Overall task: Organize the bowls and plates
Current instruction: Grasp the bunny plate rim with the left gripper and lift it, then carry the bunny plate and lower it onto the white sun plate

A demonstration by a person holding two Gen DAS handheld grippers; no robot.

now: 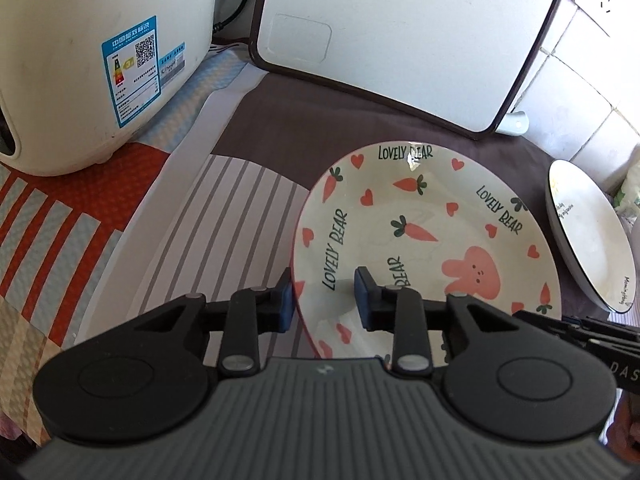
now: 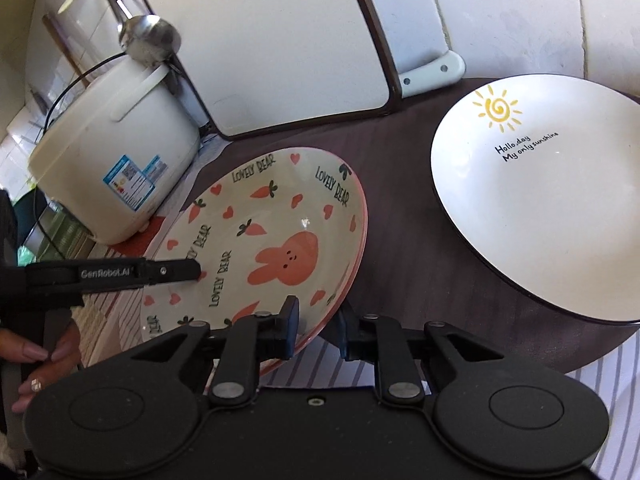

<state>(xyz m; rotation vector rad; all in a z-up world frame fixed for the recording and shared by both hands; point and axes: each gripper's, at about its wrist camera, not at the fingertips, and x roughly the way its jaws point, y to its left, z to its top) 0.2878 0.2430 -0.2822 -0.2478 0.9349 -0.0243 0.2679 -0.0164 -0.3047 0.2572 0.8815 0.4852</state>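
Left wrist view: the left claw (image 1: pixel 325 300) stands open astride the near-left rim of the rabbit plate (image 1: pixel 424 248), one blue pad outside the edge and the other over the plate's inner face. Neither pad seems to press the rim yet, so I judge it is not gripping. Beyond the claw and to its left sits the rice cooker (image 1: pixel 100 64); straight ahead, past the plate, a white cutting board (image 1: pixel 400 40) leans upright. Far to the right of the claw lies the sun plate (image 1: pixel 592 236), apart from the rabbit plate on the dark cloth of the bench (image 1: pixel 280 128).

Right wrist view: the right claw (image 2: pixel 318 330) is likewise open across the near-right rim of the rabbit plate (image 2: pixel 272 248), its left pad over the plate's face and its right pad outside and lower, beyond the edge. The left claw (image 2: pixel 188 270) shows at the left, reaching over the plate's opposite rim. The sun plate (image 2: pixel 540 200) lies ahead and to the right of the right claw, well clear of it.

The step in hand looks like taking the rabbit plate at two sides, probably to stack it with the sun plate. The next move calls for both claws to close firmly on the rim together, then lift level; glazed ceramic is slick, and an uneven pinch could let it tip or slide.
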